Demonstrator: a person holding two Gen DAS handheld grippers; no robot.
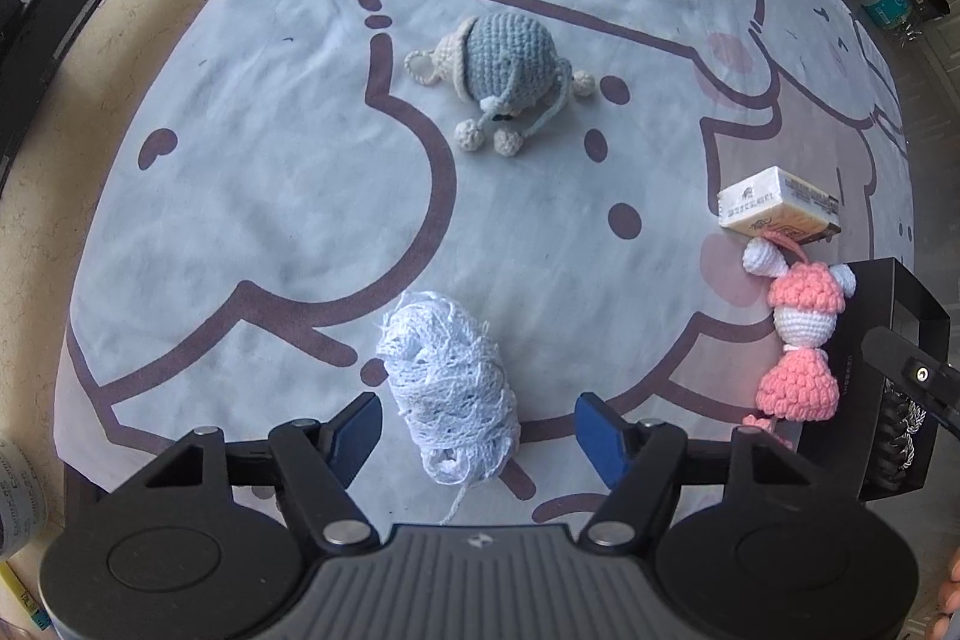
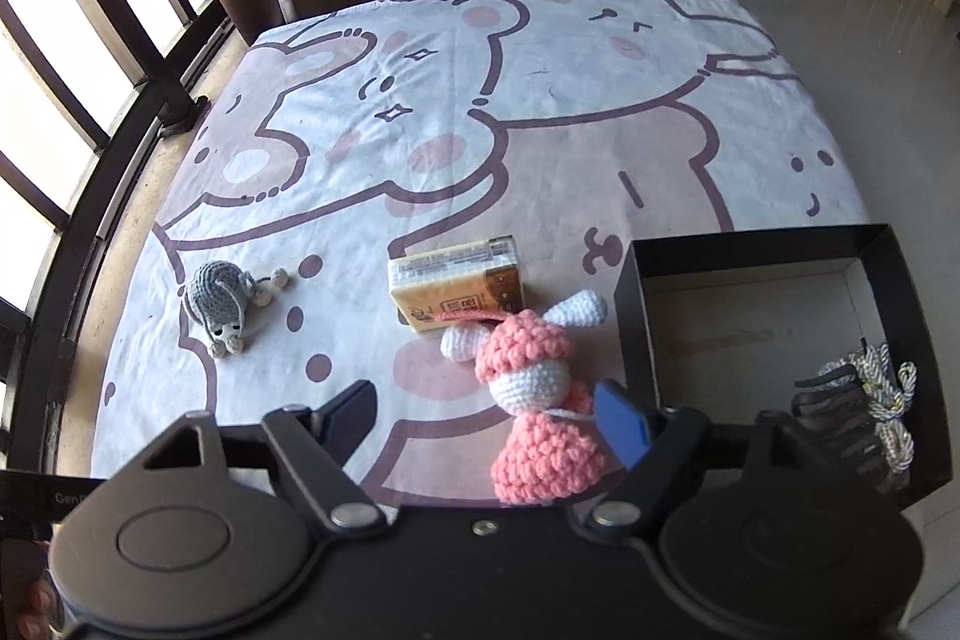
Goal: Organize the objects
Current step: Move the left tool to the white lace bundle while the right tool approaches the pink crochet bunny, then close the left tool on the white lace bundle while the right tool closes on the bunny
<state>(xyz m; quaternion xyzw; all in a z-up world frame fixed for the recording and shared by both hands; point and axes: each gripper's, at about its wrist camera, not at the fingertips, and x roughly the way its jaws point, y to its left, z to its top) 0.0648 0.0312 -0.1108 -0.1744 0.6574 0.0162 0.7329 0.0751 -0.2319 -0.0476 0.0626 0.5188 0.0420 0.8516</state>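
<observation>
In the left wrist view, the left gripper (image 1: 478, 430) points down at the cartoon-bear cloth (image 1: 252, 196), its blue-padded jaws parted around a white bundle of lacy yarn (image 1: 450, 388). The bundle lies on the cloth between the pads with a gap on each side, so nothing is clamped. A loose strand trails from its near end toward the gripper body.

To the right in the same view, a pink and white crochet bunny doll (image 1: 801, 334) lies along the outer wall of a black open box (image 1: 900, 292), and part of the right gripper reaches in over the box edge. Just beyond the doll's ears sits a small tan tissue pack (image 1: 777, 208), which touches or slightly overlaps the doll's hanging loop. Farther out, near the middle of the cloth and well apart from the rest, rests a grey-blue crochet toy with cream feet (image 1: 501, 70).

From the right wrist view, the right gripper (image 2: 486, 418) has its jaws spread with the crochet bunny doll (image 2: 534, 400) low between them. The blue right pad sits against or just beside the doll's pink skirt, while the left pad stands clear; whether it presses cannot be told. The black open box (image 2: 750, 250) stands just right of the doll and holds a coil of white cord and dark strips in its near right corner. The tissue pack (image 2: 456, 280) lies just beyond the doll's head, and the grey-blue crochet toy (image 2: 222, 304) is off to the left.
</observation>
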